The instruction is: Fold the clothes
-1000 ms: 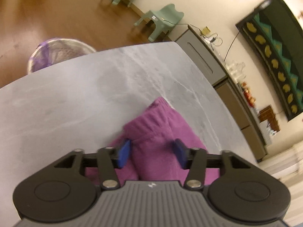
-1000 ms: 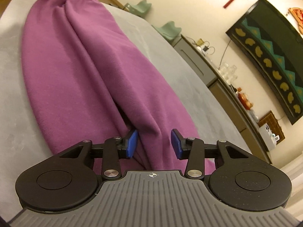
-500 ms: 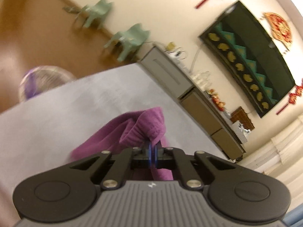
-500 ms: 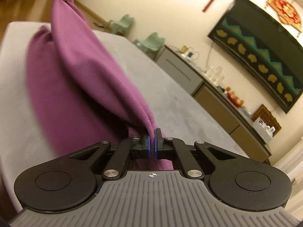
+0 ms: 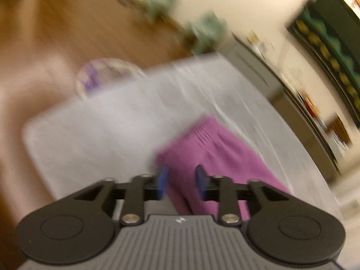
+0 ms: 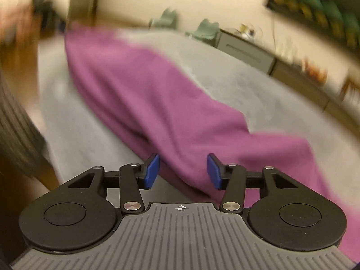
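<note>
Lying long and flat on the grey marble-look table (image 5: pixel 108 139), the soft purple fleece trousers (image 6: pixel 157 103) look light and floppy, so they would bend and slide easily. The ribbed cuff (image 5: pixel 207 128) and the edges look like good spots to pinch. The left gripper (image 5: pixel 181 181) has its blue pads apart, holding nothing. The right gripper (image 6: pixel 182 172) is spread wide too, just over the cloth. Both pictures are blurry. I can read no words or labels.
</note>
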The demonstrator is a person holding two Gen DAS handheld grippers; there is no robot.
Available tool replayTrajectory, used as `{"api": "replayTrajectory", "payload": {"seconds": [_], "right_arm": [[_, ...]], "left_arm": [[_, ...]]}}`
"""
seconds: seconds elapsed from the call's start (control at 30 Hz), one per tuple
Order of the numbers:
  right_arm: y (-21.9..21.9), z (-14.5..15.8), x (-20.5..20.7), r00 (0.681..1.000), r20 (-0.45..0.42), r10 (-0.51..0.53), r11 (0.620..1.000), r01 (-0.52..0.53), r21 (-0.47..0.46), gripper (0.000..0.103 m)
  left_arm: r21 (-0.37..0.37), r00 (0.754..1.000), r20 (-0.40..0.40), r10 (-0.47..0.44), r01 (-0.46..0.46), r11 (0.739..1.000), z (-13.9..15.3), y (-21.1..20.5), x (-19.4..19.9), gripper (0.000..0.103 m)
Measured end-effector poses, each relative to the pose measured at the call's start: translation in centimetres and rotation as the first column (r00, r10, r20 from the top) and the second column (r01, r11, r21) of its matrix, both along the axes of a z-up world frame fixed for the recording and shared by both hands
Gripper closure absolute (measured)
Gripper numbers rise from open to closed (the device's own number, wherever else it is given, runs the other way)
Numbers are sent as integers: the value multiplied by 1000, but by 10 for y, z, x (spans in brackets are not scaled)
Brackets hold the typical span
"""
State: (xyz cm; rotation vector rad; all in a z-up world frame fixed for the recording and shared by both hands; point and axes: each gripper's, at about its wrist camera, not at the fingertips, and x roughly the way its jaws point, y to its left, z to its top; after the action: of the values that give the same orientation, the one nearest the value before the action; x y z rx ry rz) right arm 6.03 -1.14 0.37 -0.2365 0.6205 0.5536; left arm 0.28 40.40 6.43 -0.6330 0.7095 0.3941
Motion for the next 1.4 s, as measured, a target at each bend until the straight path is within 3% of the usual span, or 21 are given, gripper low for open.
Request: {"api": "replayTrajectory", "payload": {"seconds": [0.03, 0.13, 0.23, 0.3, 0.37, 0.4, 0.47, 0.5, 0.53, 0.57, 0.67, 0.73, 0.83, 0.93, 0.97, 1.03, 1.1, 1.17, 1.23, 1.4], "right_arm": [[-19, 7, 3, 999, -27, -35, 997, 37, 72, 52], [-71, 19, 26, 973, -53, -224, 958, 230, 170, 52], [-93, 11, 62, 933, -86, -350, 930, 357, 84, 52], [-99, -2, 82, 925, -131, -357, 931, 364, 35, 56], [-102, -19, 97, 911, -155, -382, 924, 371, -93, 64], [-108, -25, 104, 903, -159, -398, 915, 378, -145, 60], [-133, -28, 110, 883, -150, -444, 891, 419, -176, 58], [-150, -28, 112, 860, -153, -488, 869, 461, -181, 58], [-165, -29, 112, 846, -145, -514, 854, 487, -183, 58], [-177, -30, 113, 833, -144, -534, 842, 509, -177, 58], [-204, -30, 113, 805, -162, -570, 821, 555, -130, 58], [-210, -31, 115, 799, -161, -580, 815, 572, -97, 58], [-231, -30, 117, 806, -206, -555, 819, 573, 38, 71], [-264, -10, 94, 790, -216, -573, 769, 610, 192, 66], [-275, -6, 85, 776, -199, -599, 755, 630, 183, 66], [-295, -12, 76, 716, -197, -670, 711, 695, 109, 65], [-311, -31, 77, 663, -211, -719, 679, 734, -8, 68], [-311, -38, 77, 670, -145, -728, 684, 722, -104, 71], [-316, -38, 79, 644, -128, -754, 656, 745, -118, 71], [-309, -35, 84, 592, -60, -804, 589, 776, -227, 68]], "left_arm": [[39, 999, 14, 31, -32, 999, 6, -3, -4, 71], [114, 998, 60, -1, -6, 993, 20, -22, -2, 72], [203, 988, -13, -154, 154, 967, 7, -60, 37, 70], [253, 961, -85, -264, 277, 927, -5, -88, 68, 73], [293, 917, -161, -364, 397, 870, -17, -116, 99, 80], [300, 909, -201, -364, 411, 861, -26, -118, 112, 82], [298, 922, -261, -287, 360, 884, -44, -103, 130, 89], [297, 927, -261, -270, 343, 891, -44, -98, 134, 99], [296, 932, -261, -252, 325, 898, -43, -93, 138, 99], [307, 934, -264, -241, 318, 897, -44, -92, 143, 99], [396, 932, -292, -215, 323, 860, -47, -106, 157, 99], [411, 934, -295, -201, 314, 856, -46, -106, 168, 99], [389, 934, -298, -195, 305, 869, -44, -101, 182, 99], [324, 944, -232, -236, 304, 896, -25, -100, 172, 88], [307, 943, -213, -255, 312, 899, -21, -100, 169, 88], [286, 934, -202, -294, 343, 895, -21, -100, 167, 86], [277, 917, -266, -296, 367, 888, -38, -98, 176, 87], [303, 918, -272, -289, 366, 880, -46, -94, 181, 90], [324, 922, -281, -265, 352, 878, -47, -90, 185, 99], [343, 928, -304, -216, 319, 884, -45, -90, 187, 99]]}}
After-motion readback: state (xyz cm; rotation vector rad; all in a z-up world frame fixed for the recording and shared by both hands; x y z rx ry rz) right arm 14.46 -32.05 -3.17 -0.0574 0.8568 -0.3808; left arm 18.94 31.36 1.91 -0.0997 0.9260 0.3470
